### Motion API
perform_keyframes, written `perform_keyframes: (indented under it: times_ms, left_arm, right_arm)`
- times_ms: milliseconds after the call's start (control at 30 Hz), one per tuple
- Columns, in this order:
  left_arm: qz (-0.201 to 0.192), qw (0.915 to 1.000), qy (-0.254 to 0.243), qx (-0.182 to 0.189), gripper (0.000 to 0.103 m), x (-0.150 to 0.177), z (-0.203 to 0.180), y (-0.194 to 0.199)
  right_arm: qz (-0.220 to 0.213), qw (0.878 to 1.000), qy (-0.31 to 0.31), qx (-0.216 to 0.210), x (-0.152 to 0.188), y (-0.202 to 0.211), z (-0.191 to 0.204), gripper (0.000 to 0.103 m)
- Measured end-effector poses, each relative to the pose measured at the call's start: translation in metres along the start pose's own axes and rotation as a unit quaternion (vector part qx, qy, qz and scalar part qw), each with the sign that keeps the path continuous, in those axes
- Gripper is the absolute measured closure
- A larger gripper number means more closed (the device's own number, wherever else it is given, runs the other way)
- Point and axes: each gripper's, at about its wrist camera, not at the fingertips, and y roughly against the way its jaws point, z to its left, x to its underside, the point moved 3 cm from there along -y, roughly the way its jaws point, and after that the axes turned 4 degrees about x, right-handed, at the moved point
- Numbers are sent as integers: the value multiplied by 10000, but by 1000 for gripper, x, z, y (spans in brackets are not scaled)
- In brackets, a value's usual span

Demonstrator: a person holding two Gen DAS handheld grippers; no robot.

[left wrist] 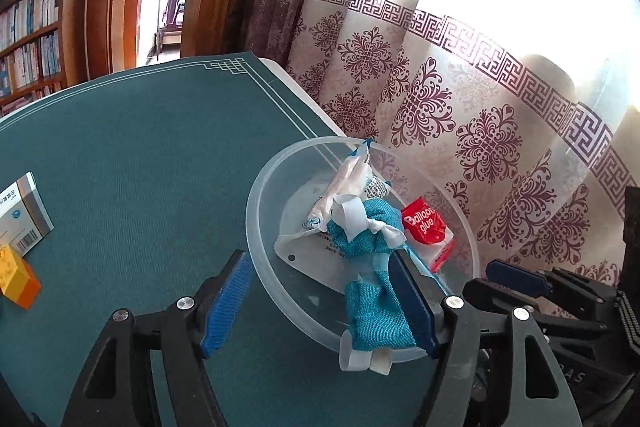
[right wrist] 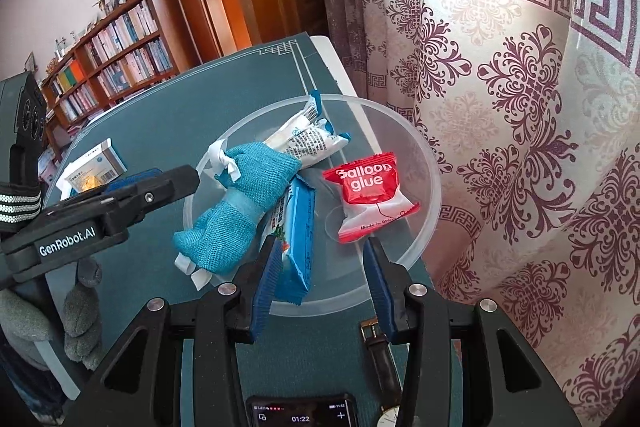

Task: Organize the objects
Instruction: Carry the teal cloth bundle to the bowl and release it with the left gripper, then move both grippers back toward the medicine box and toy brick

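A clear plastic bowl point(left wrist: 260, 211) point(right wrist: 424, 211) stands on the green mat near the curtain. In it lie a teal cloth pouch with white ribbons point(left wrist: 374, 267) point(right wrist: 244, 195), a white wrapped packet point(left wrist: 344, 183) point(right wrist: 304, 139), a blue packet point(right wrist: 298, 239) and a red "Balloon glue" packet point(left wrist: 424, 227) point(right wrist: 370, 193). My left gripper point(left wrist: 320, 291) is open over the bowl's near rim, its right pad beside the pouch. My right gripper point(right wrist: 322, 255) is open at the bowl's near edge, between the blue and red packets. The left gripper also shows in the right wrist view point(right wrist: 160, 183).
A white and grey medicine box point(left wrist: 22, 215) point(right wrist: 96, 163) and an orange-yellow box point(left wrist: 16, 277) lie on the mat at the left. A watch with a brown strap point(right wrist: 380, 359) and a phone point(right wrist: 300, 411) lie below the bowl. A patterned curtain point(left wrist: 480, 115) hangs close at the right.
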Motion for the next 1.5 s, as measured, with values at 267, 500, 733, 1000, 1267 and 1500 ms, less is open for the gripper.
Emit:
perform_keyframes:
  times_ms: [267, 500, 733, 1000, 1267, 1500]
  left_arm:
    - [211, 9971, -498, -541, 29, 9, -4, -24]
    - [-13, 9989, -271, -375, 18, 8, 5, -1]
    - [-427, 9968, 74, -666, 15, 6, 40, 42]
    - [-830, 9861, 636, -1293, 15, 13, 106, 95]
    - [-1122, 9723, 1013, -1781, 15, 25, 164, 139]
    - [-1168, 9606, 1320, -2149, 15, 41, 205, 162]
  right_arm:
    - [-40, 10000, 0, -6, -3, 5, 5, 59]
    - [-90, 9999, 46, -58, -5, 12, 18, 59]
    - [-136, 9992, 302, -214, -11, 17, 51, 59]
    - [-13, 9950, 755, -653, -16, 13, 119, 57]
    - [193, 9861, 1252, -1079, -10, 1, 195, 56]
    - [515, 9751, 1507, -1545, -3, -40, 257, 54]
